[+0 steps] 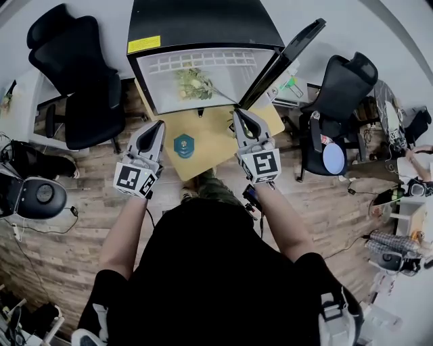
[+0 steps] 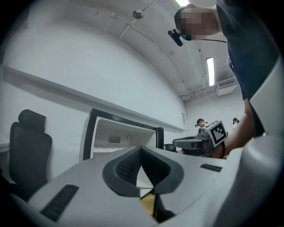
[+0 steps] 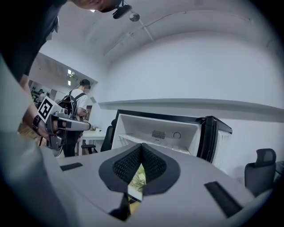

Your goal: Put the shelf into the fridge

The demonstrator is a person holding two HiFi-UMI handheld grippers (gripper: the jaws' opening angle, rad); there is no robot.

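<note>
Facing one open fridge: two tongs, left gripper and right gripper, both pressed together, empty; fridge interior hazy.

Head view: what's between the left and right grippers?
Head view: only the yellow board with a teal hexagon sticker on it, just in front of the open fridge.

Black boxy mini fridge, white inside, yellow label on top: upright at the far edge of the tan wooden board, cavity facing forward. Black door: swung wide open at the right side. White wire grid shelf: lying level inside the cavity, high up and towards the back wall.
</note>
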